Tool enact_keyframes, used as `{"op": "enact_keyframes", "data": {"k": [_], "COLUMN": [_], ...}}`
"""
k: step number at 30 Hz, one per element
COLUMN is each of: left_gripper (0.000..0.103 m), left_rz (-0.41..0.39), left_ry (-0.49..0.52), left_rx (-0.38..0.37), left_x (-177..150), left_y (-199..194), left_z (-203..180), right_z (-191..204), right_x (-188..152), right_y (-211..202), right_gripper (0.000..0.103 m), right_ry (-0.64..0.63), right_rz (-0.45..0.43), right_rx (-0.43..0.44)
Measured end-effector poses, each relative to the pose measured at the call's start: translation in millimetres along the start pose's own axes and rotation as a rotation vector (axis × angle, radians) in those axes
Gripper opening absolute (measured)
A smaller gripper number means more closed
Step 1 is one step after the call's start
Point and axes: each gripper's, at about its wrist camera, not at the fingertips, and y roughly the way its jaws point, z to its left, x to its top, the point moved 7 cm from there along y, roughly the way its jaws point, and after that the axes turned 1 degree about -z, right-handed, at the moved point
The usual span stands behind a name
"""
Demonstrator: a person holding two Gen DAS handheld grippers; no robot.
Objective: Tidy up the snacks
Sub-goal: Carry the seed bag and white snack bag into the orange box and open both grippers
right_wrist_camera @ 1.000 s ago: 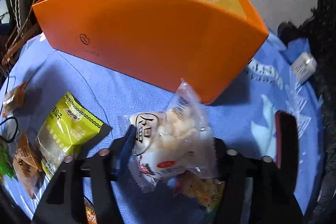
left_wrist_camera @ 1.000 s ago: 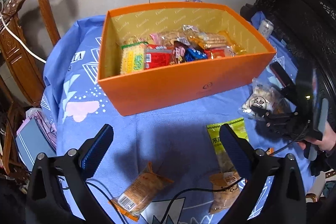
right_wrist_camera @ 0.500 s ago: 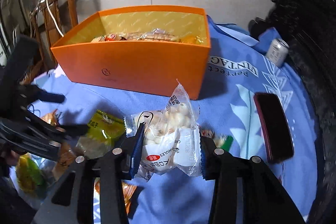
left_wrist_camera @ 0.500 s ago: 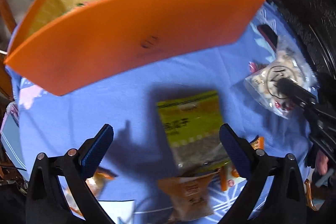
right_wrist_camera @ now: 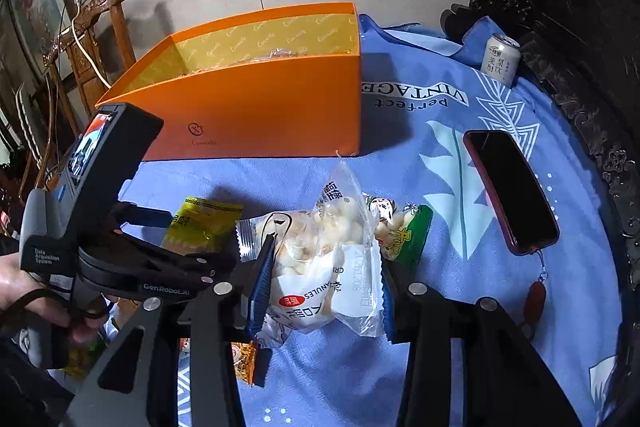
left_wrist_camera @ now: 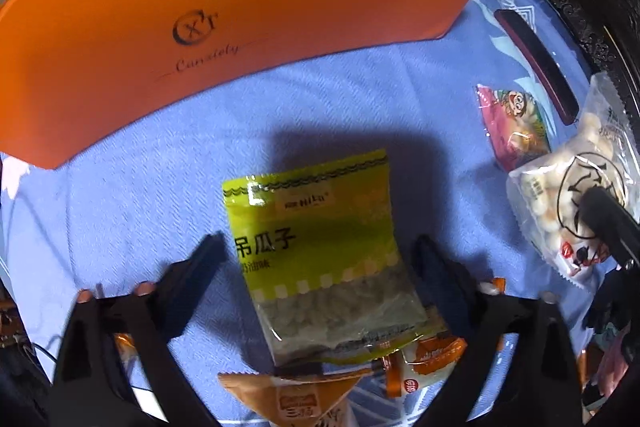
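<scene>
In the left wrist view, a yellow-green seed packet [left_wrist_camera: 316,247] lies flat on the blue cloth. My left gripper [left_wrist_camera: 320,247] points steeply down over it, one finger on each side. Its jaws are closing, and a gap still shows at the right pad. My right gripper [right_wrist_camera: 324,267] is shut on a clear bag of white puffs [right_wrist_camera: 320,251] and holds it just above the cloth. That bag [left_wrist_camera: 560,187] also shows at the right edge of the left wrist view. The orange box [right_wrist_camera: 260,107] stands behind, with several snacks inside.
A dark phone [right_wrist_camera: 508,187] and a small can [right_wrist_camera: 500,59] sit on the cloth at the right. A green and pink snack packet [right_wrist_camera: 404,235] lies behind the held bag. Orange packets [left_wrist_camera: 296,395] lie near my left gripper. A wooden chair [right_wrist_camera: 100,27] stands behind the box, and dark carved furniture lines the right side.
My left gripper has come down over the yellow-green packet and its jaws have narrowed. My right gripper has risen and rolled with the bag of puffs in it.
</scene>
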Motion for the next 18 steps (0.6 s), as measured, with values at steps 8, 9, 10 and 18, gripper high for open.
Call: {"op": "enact_keyframes", "data": {"k": [8, 9, 10, 18], "left_gripper": [0.060, 0.060, 0.060, 0.060], "left_rz": [-0.058, -0.066, -0.073, -0.176], "left_ry": [0.024, 0.019, 0.015, -0.026], "left_rx": [-0.020, -0.026, -0.030, -0.026], "left_x": [-4.3, -4.8, -5.3, -3.8], "left_y": [-17.5, -22.0, -25.4, -76.7], "left_z": [1.4, 2.7, 5.4, 31.0], "right_z": [-3.3, -3.4, -3.3, 1.9], "right_x": [2.4, 3.1, 4.2, 13.6], "right_y": [-2.5, -3.5, -5.0, -14.2], "right_gripper": [0.044, 0.044, 0.044, 0.044], "right_ry": [0.023, 0.022, 0.021, 0.010], "right_rz": [-0.018, -0.022, -0.028, -0.064], "right_rx": [-0.002, -0.002, -0.002, 0.009]}}
